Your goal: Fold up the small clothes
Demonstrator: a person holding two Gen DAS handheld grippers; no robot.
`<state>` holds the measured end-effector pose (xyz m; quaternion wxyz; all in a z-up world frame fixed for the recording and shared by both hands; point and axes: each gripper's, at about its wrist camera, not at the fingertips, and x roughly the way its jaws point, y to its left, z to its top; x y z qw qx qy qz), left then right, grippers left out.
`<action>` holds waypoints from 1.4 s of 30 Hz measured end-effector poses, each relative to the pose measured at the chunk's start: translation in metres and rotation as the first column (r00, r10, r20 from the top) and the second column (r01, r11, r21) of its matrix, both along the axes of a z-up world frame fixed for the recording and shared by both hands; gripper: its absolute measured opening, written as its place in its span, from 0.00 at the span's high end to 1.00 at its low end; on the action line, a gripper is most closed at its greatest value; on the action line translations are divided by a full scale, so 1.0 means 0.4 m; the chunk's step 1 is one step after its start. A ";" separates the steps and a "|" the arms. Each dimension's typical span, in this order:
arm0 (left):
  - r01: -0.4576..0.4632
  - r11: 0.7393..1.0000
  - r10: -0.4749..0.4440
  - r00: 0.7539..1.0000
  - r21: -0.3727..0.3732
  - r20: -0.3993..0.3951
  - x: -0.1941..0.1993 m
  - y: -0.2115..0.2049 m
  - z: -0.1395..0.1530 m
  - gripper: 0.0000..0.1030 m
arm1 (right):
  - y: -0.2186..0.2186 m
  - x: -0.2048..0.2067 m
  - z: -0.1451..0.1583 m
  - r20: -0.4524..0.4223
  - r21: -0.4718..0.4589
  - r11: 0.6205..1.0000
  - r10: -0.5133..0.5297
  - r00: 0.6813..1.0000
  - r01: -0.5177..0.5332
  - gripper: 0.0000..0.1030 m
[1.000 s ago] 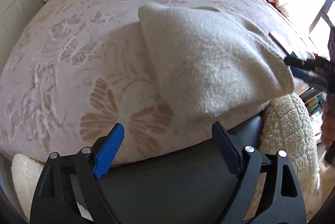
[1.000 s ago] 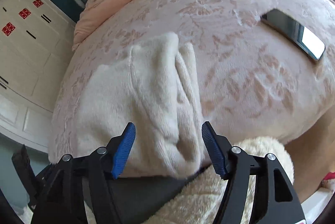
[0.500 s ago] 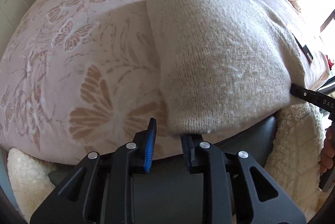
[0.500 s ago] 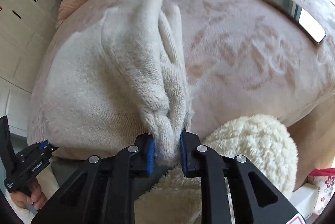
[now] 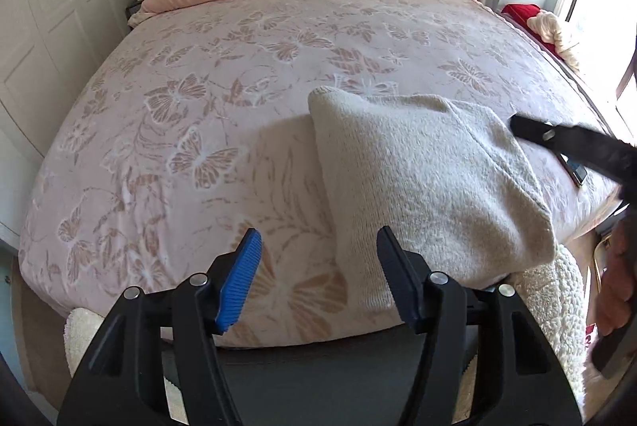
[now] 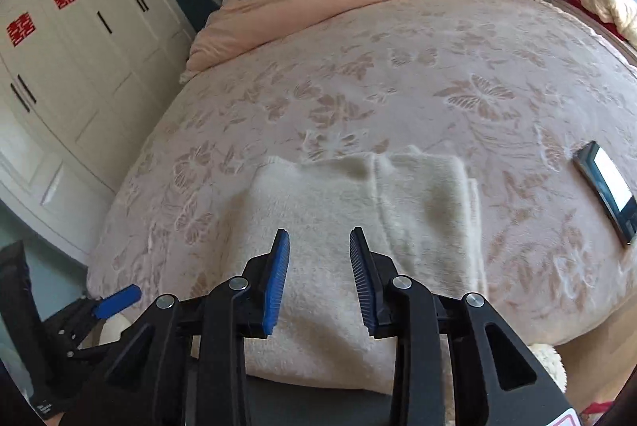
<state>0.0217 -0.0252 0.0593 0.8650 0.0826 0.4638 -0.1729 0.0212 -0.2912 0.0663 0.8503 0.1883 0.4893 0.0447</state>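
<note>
A: Where does the cream sweater (image 5: 422, 183) lie?

B: Folded on the pink bedspread (image 5: 223, 99) near the bed's foot edge, a phone (image 6: 605, 187) well apart. The left gripper (image 5: 318, 274) and right gripper (image 6: 318, 278) both hang released, holding nothing.

A: The next fold?

B: Probably each gripper should pinch a near corner, lift evenly, and lay the edge squarely across.

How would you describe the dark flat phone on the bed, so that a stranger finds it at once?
Start from the large bed under its pink butterfly-patterned blanket. Near the foot edge lies a folded cream knitted garment; look to its right. There, apart from it, rests the thin black rectangular phone, the only hard, glossy thing on the soft bedding.
</note>
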 end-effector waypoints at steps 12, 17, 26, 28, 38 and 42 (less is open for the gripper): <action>-0.003 0.999 0.004 1.000 0.036 -0.011 -0.002 -0.019 -0.012 0.33 | 0.067 0.002 -0.139 -0.152 -0.117 0.989 0.068 0.986 -0.086 0.75; 0.043 0.997 -0.043 0.999 0.066 -0.003 -0.012 -0.075 -0.019 0.33 | -0.042 -0.091 0.008 0.016 -0.072 0.992 -0.105 0.994 0.106 0.65; 0.087 0.993 -0.086 0.996 0.086 -0.016 -0.021 -0.152 -0.046 0.32 | -0.188 -0.099 -0.137 -0.131 -0.035 0.981 -0.194 0.972 0.191 0.81; 0.093 0.990 -0.092 0.996 0.106 -0.012 -0.022 -0.162 -0.052 0.32 | -0.199 -0.099 -0.087 -0.073 -0.019 0.976 -0.218 0.973 0.217 0.85; 0.078 0.986 -0.068 0.995 0.147 -0.070 -0.004 -0.180 -0.107 0.32 | -0.228 -0.096 -0.176 -0.103 -0.020 0.977 -0.213 0.972 0.212 0.85; 0.040 0.994 -0.028 0.992 0.101 -0.122 0.015 -0.156 -0.123 0.26 | -0.242 -0.125 -0.073 -0.034 0.010 0.968 -0.249 0.968 0.250 0.74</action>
